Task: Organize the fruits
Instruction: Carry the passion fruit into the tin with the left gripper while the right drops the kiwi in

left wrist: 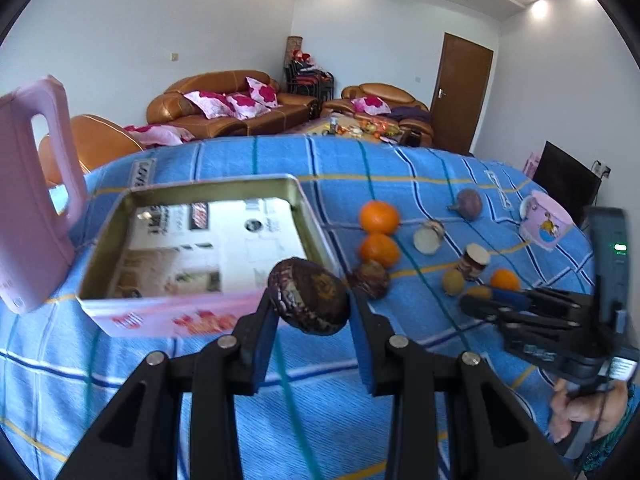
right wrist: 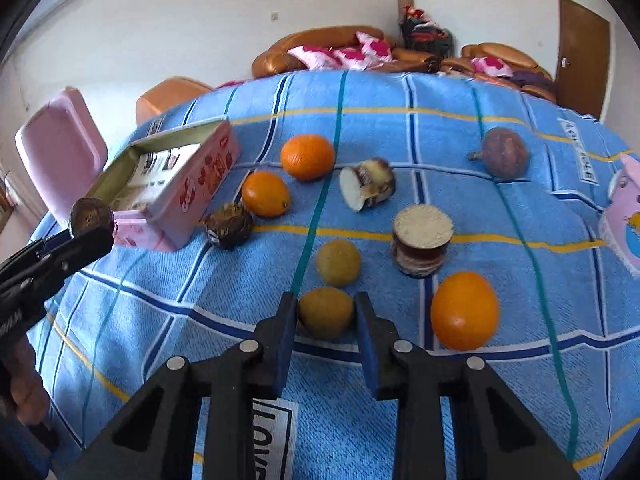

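My left gripper (left wrist: pixel 311 297) is shut on a dark brown wrinkled fruit (left wrist: pixel 307 300), held in the air just over the near right corner of the open pink tin (left wrist: pixel 160 314). In the right wrist view that same fruit (right wrist: pixel 91 215) shows at the far left, beside the tin (right wrist: pixel 200 184). My right gripper (right wrist: pixel 325 305) is shut on a small yellow-brown round fruit (right wrist: pixel 325 313), low over the blue checked cloth. A printed paper lines the tin's bottom; no fruit shows inside it.
On the cloth lie three oranges (right wrist: pixel 307 157) (right wrist: pixel 265 193) (right wrist: pixel 464 310), another dark fruit (right wrist: pixel 229 225), a second yellow fruit (right wrist: pixel 338 262), two cut pieces (right wrist: pixel 368 182) (right wrist: pixel 422 240) and a purple fruit (right wrist: pixel 504 153). The tin's pink lid (right wrist: pixel 60 152) stands up at left; a pink cup (right wrist: pixel 624 216) is at right.
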`<state>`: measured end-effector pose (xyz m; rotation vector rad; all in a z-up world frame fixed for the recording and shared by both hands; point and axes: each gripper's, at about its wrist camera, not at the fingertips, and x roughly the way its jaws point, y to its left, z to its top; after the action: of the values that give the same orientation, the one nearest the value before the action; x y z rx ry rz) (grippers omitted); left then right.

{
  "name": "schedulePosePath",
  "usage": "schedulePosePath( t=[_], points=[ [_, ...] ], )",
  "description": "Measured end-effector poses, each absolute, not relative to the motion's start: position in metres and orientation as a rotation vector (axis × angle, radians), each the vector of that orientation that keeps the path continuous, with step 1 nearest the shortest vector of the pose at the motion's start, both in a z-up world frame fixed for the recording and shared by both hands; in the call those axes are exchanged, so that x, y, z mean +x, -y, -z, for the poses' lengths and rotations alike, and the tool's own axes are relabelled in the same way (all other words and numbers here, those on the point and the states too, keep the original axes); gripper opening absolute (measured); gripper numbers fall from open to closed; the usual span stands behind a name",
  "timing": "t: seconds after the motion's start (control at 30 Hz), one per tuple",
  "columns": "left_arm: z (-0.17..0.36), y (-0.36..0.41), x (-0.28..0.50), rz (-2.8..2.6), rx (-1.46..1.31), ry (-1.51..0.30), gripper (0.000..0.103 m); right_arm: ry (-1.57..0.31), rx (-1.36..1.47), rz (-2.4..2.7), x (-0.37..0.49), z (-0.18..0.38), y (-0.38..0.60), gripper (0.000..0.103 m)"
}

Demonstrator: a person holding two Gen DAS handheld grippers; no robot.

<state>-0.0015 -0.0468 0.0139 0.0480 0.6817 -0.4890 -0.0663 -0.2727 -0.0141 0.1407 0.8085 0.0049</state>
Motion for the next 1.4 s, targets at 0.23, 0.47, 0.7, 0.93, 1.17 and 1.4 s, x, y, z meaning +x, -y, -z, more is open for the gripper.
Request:
schedulePosePath(
  t=[0.23, 0.47, 0.7, 0.93, 1.17, 1.4],
  points=[
    [-0.026, 0.013, 0.038, 0.404, 0.019, -0.651, 0.037, -0.595, 0.152, -0.067, -0.062, -0.048, 0.236, 0.031],
    [-0.009, -0.017, 0.075, 0.253, 0.019, -0.683, 0.037, -0.620, 0.154, -0.143, 0.000, -0.040, 0.167, 0.031],
    [0.008, -0.016, 0.085, 0.200, 0.075, -0.730, 0.037, -0.666, 0.097, -0.159, 0.034, -0.014, 0.127, 0.031],
    [0.015, -0.015, 0.090, 0.170, 0.094, -0.762, 0.037, -0.693, 0.084, -0.164, 0.041, 0.003, 0.128, 0.031],
    [0.016, -0.015, 0.095, 0.137, 0.104, -0.760, 0.037, -0.714, 0.086, -0.184, 0.045, 0.010, 0.125, 0.031],
    [0.019, -0.016, 0.096, 0.130, 0.097, -0.751, 0.037, -0.720, 0.118, -0.225, 0.042, 0.011, 0.128, 0.031]
  ],
)
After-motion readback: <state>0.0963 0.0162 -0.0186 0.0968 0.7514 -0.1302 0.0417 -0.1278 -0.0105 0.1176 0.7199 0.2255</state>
